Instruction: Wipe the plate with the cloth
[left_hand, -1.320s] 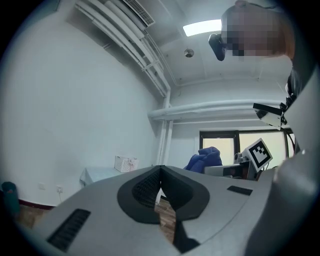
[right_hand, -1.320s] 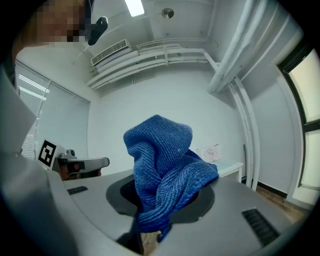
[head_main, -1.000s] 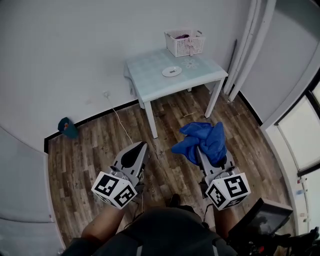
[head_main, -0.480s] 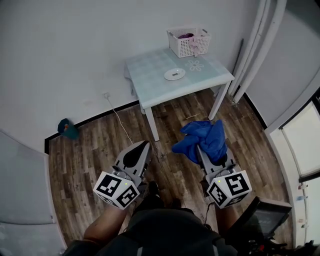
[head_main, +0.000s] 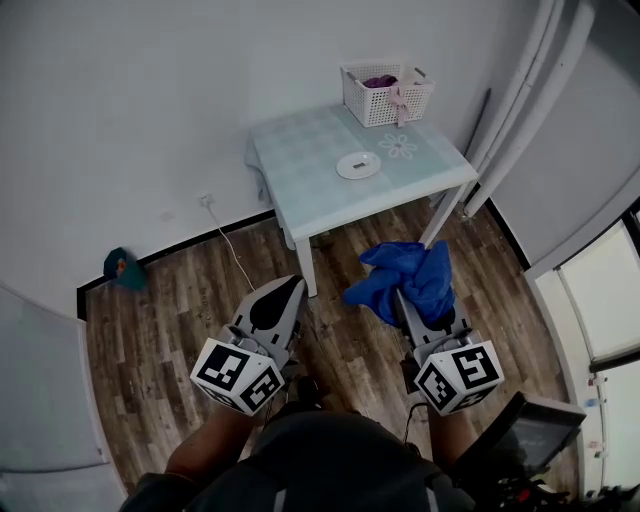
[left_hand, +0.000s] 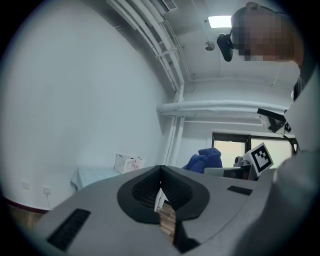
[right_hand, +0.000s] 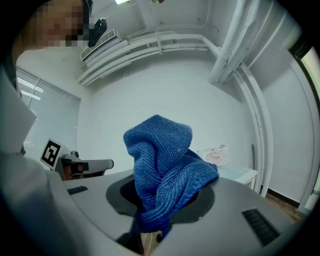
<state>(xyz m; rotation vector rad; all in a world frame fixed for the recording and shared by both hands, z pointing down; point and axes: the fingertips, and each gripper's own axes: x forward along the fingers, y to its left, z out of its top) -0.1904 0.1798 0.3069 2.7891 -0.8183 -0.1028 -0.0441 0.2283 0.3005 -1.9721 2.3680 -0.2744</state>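
"Two tools in shot — what does each hold?"

"The right tool (head_main: 405, 302) is clenched on the blue cloth (head_main: 408, 275), which bunches up above its jaws. The left tool (head_main: 284, 295) is closed on nothing. Both hang near, over the wood floor (head_main: 180, 320), well apart from the white plate (head_main: 358, 165). It lies on the far pale worktop (head_main: 300, 190), near the white basket (head_main: 388, 95) at the far right corner."

"How should the approach go?"

"My judgement: carry the cloth across, lower a loose fold flat onto the plate, and grip firmly. The left tool would need to open to pin the rim — otherwise the plate may slide."

"Counts?"

"One plate, one cloth, one basket, one worktop, two tools."
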